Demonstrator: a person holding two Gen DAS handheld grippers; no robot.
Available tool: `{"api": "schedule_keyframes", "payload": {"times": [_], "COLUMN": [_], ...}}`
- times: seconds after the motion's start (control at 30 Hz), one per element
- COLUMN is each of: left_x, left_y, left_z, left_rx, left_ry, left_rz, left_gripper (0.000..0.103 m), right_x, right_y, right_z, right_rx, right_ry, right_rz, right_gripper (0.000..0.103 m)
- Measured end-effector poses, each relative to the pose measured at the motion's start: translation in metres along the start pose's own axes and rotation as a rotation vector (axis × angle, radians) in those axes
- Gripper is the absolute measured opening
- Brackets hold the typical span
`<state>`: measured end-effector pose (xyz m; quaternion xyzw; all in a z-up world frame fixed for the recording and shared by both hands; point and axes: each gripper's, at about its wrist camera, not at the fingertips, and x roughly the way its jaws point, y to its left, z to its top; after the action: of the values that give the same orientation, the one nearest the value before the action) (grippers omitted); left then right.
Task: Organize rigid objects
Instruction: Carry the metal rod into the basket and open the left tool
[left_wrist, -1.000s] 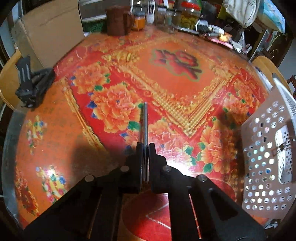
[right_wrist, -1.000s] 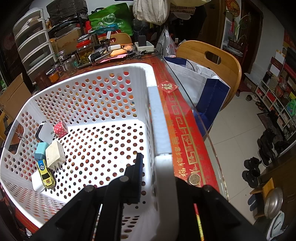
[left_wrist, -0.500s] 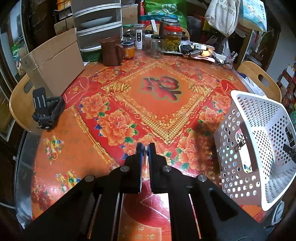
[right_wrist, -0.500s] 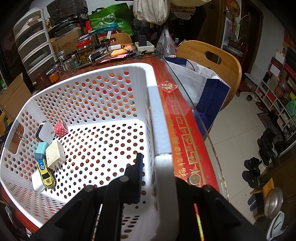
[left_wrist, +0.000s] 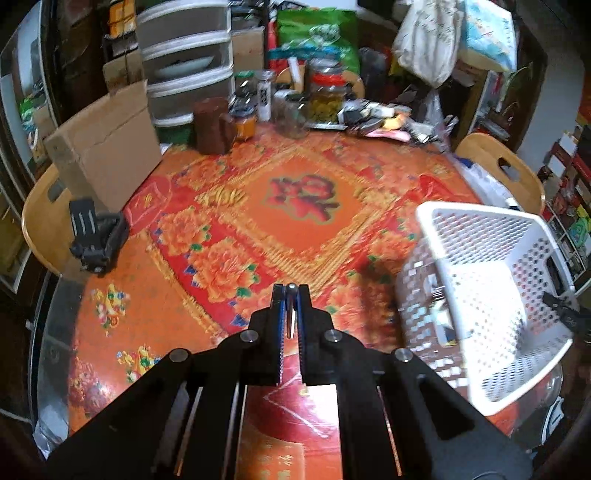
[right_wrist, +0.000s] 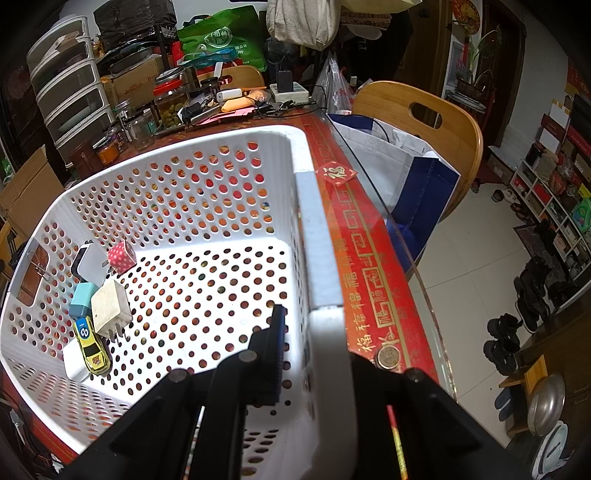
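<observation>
Left wrist view: the left gripper (left_wrist: 290, 295) is closed on a thin metal rod (left_wrist: 291, 310), seen end-on between the blue-lined fingers, held above the red floral tablecloth (left_wrist: 295, 206). At 3 o'clock from the fingertips stands the white perforated basket (left_wrist: 491, 214), tilted and blurred; its contents cannot be made out in this view. At 9 o'clock, near the table edge, lies a black clamp-like object (left_wrist: 96, 236). At 11 o'clock stands a cardboard box (left_wrist: 107, 147); toward 12 o'clock, a brown mug (left_wrist: 212, 125) and a cluster of glass jars (left_wrist: 325, 99).

Right wrist view: the right gripper (right_wrist: 310, 332) is clamped on the basket's right rim (right_wrist: 317, 258), the left finger inside the wall, the other outside and hidden behind it. Contents of the basket (right_wrist: 184, 162), all gathered against its wall at 9 o'clock: a red polka-dot cube (right_wrist: 122, 256) beside a white charger (right_wrist: 90, 264); just below them a light blue block (right_wrist: 83, 300) touching a cream plug adapter (right_wrist: 110, 308) with prongs pointing down; lowest, a yellow toy car (right_wrist: 91, 345) lying on a white block (right_wrist: 72, 360). The rest of the basket floor is bare. At 3 o'clock, outside the rim, a coin (right_wrist: 388, 359) lies on the tablecloth border; beyond the table edge stands a wooden chair (right_wrist: 424, 118) holding a blue-and-white bag (right_wrist: 410, 173).
</observation>
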<state>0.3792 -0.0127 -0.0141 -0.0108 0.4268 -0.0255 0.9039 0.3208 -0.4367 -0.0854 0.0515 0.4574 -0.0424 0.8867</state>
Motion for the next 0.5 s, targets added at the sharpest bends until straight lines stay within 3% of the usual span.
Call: {"api": "schedule_keyframes", "payload": {"times": [0.3,0.4,0.5], "left_x": [-0.088,-0.086,-0.063], "left_y": [-0.078,-0.117,-0.161], "left_z": [0.039,0.043,0.033], "left_rx": [0.122,0.177,0.248], "left_ry": [-0.137,-0.112,-0.03], "left_rz": [-0.139,-0.165,-0.208], "left_gripper": [0.005,0.005,0.005], "right_x": [0.0,0.001,0.001], "right_y": [0.0,0.0,-0.001], "right_z": [-0.001,-0.001,-0.002], "right_rx": [0.001,-0.002,-0.002], "right_ry": [0.001,0.003,0.004], "right_rz": [0.0,-0.002,-0.002], "right_gripper": [0.011,0.011,0.011]}}
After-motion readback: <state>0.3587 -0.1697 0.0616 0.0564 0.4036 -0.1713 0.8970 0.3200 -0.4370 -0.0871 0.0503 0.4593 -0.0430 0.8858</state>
